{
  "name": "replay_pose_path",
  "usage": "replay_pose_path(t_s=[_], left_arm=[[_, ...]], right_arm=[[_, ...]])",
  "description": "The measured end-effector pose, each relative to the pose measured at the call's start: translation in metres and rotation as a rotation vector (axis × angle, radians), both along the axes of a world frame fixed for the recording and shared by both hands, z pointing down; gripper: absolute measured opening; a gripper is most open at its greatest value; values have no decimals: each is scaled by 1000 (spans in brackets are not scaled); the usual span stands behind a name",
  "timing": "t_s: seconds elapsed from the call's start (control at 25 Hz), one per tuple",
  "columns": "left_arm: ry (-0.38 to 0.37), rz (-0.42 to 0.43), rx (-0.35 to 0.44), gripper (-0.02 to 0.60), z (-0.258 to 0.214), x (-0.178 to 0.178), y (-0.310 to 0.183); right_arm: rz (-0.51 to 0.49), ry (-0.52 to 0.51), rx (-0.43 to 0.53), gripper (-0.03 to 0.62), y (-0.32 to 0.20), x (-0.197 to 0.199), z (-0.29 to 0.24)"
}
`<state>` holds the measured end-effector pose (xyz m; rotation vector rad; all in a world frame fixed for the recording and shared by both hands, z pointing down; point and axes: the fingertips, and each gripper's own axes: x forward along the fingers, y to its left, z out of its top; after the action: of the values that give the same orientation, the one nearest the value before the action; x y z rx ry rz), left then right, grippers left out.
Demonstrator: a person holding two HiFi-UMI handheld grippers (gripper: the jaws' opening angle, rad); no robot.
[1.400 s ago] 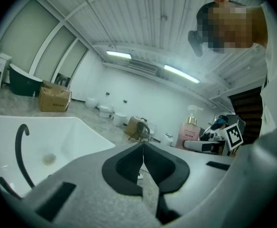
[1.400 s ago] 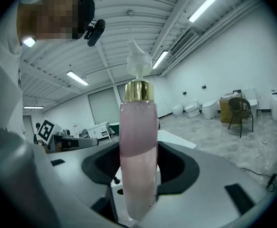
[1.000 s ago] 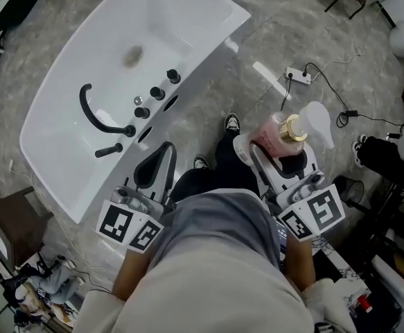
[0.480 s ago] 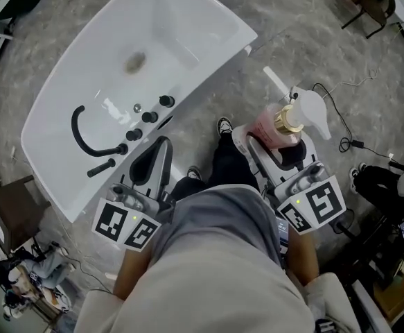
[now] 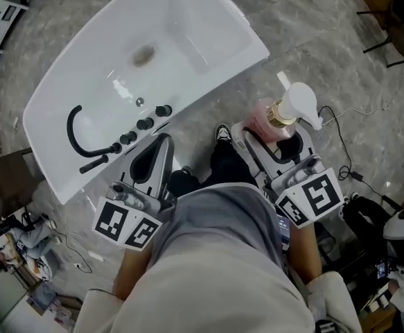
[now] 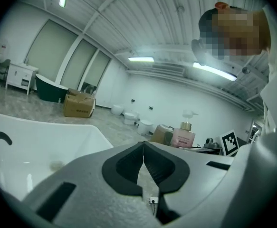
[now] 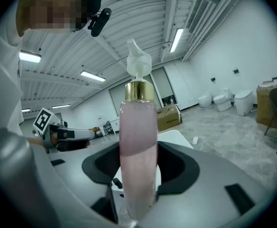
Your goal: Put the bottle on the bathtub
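Note:
A pink bottle (image 5: 267, 125) with a gold collar and white pump head stands upright between the jaws of my right gripper (image 5: 271, 141), which is shut on it. In the right gripper view the bottle (image 7: 137, 151) fills the middle, half full of pink liquid. The white bathtub (image 5: 118, 61) lies ahead and to the left, with black taps (image 5: 145, 124) and a black curved spout (image 5: 73, 127) on its near rim. My left gripper (image 5: 156, 157) hangs just off that rim, shut and holding nothing; the left gripper view shows its jaws closed (image 6: 143, 163) and the bottle (image 6: 183, 137) off to the right.
The floor is grey marble-patterned. A power strip with cable (image 5: 340, 116) lies right of the bottle. A black shoe (image 5: 222, 132) shows between the grippers. A brown box (image 5: 7, 179) and clutter sit left of the tub. A chair (image 5: 396, 19) stands at the top right.
The view has shifted so the tub sits nearer and more central. My right gripper with the bottle has stayed in front of me, slightly closer to the tub's corner. The left gripper stays shut.

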<state>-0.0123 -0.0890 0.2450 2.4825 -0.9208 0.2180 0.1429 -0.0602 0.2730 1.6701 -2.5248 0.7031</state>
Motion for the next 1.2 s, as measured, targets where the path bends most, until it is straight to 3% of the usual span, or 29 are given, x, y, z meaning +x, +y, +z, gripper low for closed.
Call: replay_pose_path(t_s=[0.28,0.56,0.96,1.2], left_arm=[[-27,-100,-7,11,8,7,-19],[-41,-167,-26,11,21,-10,-31],[-48,-194,-70,11,40,-25,-41],[-74,-195,-94,11,51,-37,-40]], right_arm=[[-127,24,-20,215,-37,7,24],[-202,42,-49,215,-68,-7,57],[-216,32,-62,215,-103,-22,97],[-214,19,-116,215,-112,-32,126]])
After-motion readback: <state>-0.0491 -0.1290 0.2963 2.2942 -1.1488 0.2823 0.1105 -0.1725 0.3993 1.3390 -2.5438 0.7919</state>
